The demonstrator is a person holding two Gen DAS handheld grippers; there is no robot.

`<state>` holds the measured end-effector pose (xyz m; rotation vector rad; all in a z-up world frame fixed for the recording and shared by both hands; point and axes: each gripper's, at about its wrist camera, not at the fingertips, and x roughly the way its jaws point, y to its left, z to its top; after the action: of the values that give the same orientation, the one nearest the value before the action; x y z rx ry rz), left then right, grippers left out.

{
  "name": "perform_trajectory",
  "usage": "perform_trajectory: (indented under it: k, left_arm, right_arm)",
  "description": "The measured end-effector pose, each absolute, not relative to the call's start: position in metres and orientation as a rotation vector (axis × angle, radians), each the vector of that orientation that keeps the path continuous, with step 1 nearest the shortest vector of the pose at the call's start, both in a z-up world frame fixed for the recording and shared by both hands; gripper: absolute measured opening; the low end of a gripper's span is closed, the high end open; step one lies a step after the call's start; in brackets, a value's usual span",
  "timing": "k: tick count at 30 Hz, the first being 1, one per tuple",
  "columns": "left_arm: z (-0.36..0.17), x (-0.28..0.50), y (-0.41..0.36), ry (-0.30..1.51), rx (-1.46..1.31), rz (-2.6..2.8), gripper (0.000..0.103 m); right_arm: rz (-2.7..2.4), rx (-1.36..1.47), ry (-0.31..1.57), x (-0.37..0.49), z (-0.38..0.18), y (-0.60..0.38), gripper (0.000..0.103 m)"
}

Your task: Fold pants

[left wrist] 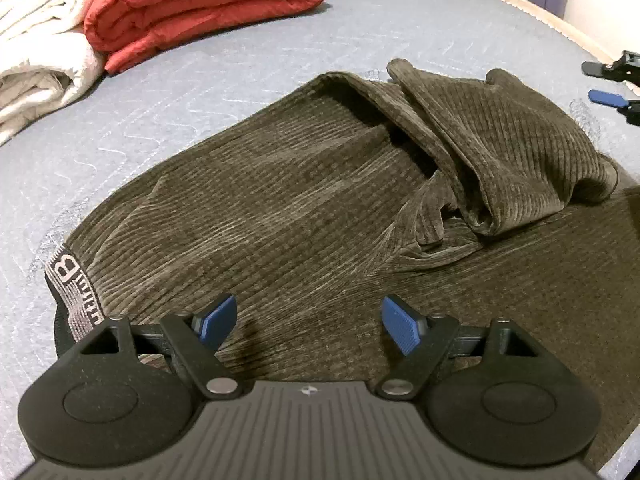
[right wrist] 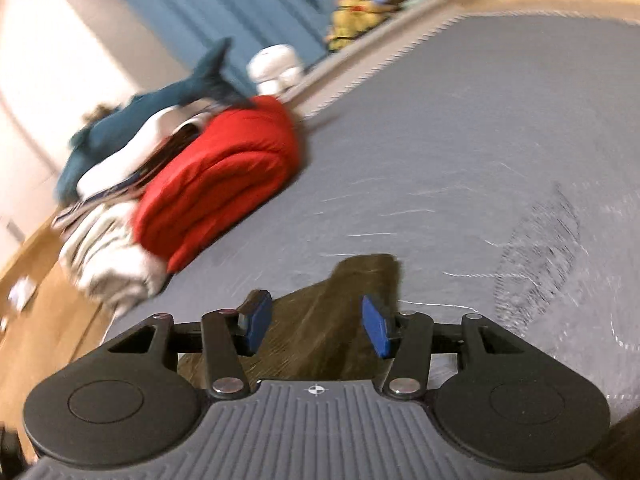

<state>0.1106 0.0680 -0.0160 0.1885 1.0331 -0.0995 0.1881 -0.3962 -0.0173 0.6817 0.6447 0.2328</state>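
Lying on the grey bed [left wrist: 248, 80], the brown pants [left wrist: 280, 208] sit below a red blanket [left wrist: 200, 4]. Left hand-held gripper [left wrist: 308, 322] hangs open over them. Right hand-held gripper [right wrist: 316, 326] is open, nothing pinched.

Olive-brown ribbed pants [left wrist: 304, 208], red quilt [left wrist: 200, 4], seemingly grey mattress [left wrist: 400, 24].
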Motion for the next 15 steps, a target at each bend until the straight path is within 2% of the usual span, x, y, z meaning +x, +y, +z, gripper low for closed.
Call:
perform_trajectory:
  k: [7,11,15]
  left_arm:
    - [-0.019,0.115,0.062,1.040,0.191,-0.108,0.084]
    - [-0.021,0.116,0.063,1.046,0.194,-0.104,0.084]
    - [-0.023,0.115,0.070,1.055,0.193,-0.101,0.084]
  right_arm:
    - [0.162,0.720,0.740,0.220,-0.064,-0.372,0.056]
    - [0.158,0.708,0.764,0.236,-0.078,-0.358,0.061]
    - [0.169,0.649,0.763,0.245,-0.085,-0.349,0.061]
